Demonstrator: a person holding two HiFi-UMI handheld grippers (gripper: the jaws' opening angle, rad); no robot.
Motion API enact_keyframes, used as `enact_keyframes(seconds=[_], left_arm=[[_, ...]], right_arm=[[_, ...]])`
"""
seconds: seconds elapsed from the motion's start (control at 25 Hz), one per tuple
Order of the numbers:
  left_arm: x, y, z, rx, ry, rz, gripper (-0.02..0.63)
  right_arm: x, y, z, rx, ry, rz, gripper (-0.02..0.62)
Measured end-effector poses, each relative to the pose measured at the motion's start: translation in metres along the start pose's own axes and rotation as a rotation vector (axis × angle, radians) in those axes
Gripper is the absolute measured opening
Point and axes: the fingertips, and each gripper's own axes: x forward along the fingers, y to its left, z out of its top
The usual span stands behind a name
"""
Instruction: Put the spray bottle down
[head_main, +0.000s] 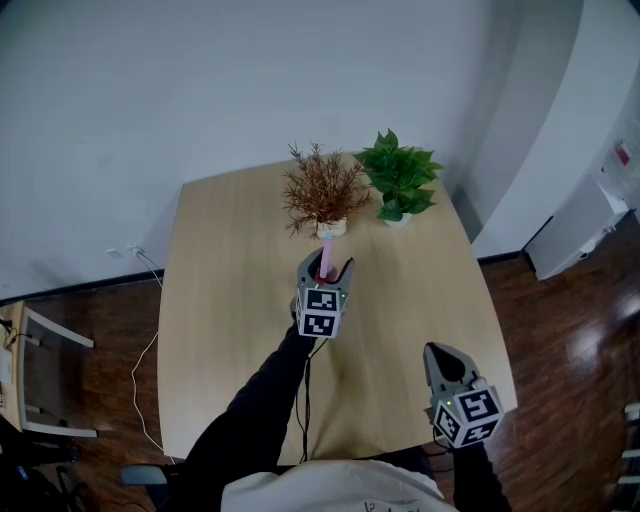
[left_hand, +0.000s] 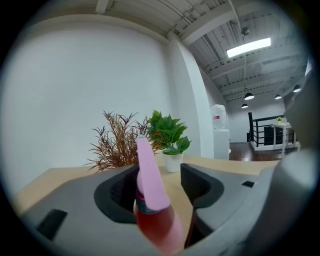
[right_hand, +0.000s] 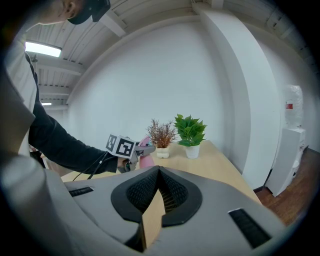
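Left gripper view: we see the left gripper (left_hand: 157, 172) wide open, clear of the tall pink plastic spray bottle (left_hand: 151, 197) rising between its jaws; right gripper (right_hand: 159, 172) closed, empty.

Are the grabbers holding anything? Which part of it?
Nothing is held. The spray bottle is between the left gripper's open jaws at its neck, but not squeezed. The right gripper is shut and empty.

Spray bottle (head_main: 327, 254) seen between left gripper (head_main: 327, 264) fingers (head_main: 346, 271) mid-worktop (head_main: 230, 260); brown plant (head_main: 322, 190), green plant (head_main: 398, 172) set near far edge.
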Motion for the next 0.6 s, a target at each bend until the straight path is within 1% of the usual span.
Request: enact_keyframes(seconds=[0.08,0.2,0.32,0.44,0.52,0.6], left_arm=[[-0.003,-0.002,0.001,-0.007,0.001,-0.01,0.289],[-0.012,-0.002,-0.001,0.004,0.017,-0.001,0.305],[-0.02,0.001,-0.002,0.005,0.016,0.006,0.305],[-0.03,0.008,-0.007,-0.002,0.025,0.031,0.305],[-0.042,0.013,-0.009,-0.022,0.027,0.052,0.305],[-0.062,0.016,-0.01,-0.058,0.019,0.07,0.305]], right_arm=[[-0.001,0.001,0.001,-0.001,-0.002,0.003,-0.02],[-0.001,0.003,0.002,0.001,-0.005,0.011,-0.02],[0.0,0.007,0.003,-0.001,-0.01,0.024,-0.02],[-0.001,0.013,0.004,-0.005,-0.014,0.039,-0.02],[-0.003,0.016,0.003,-0.005,-0.018,0.046,-0.02],[-0.004,0.02,0.004,-0.005,-0.023,0.052,-0.02]])
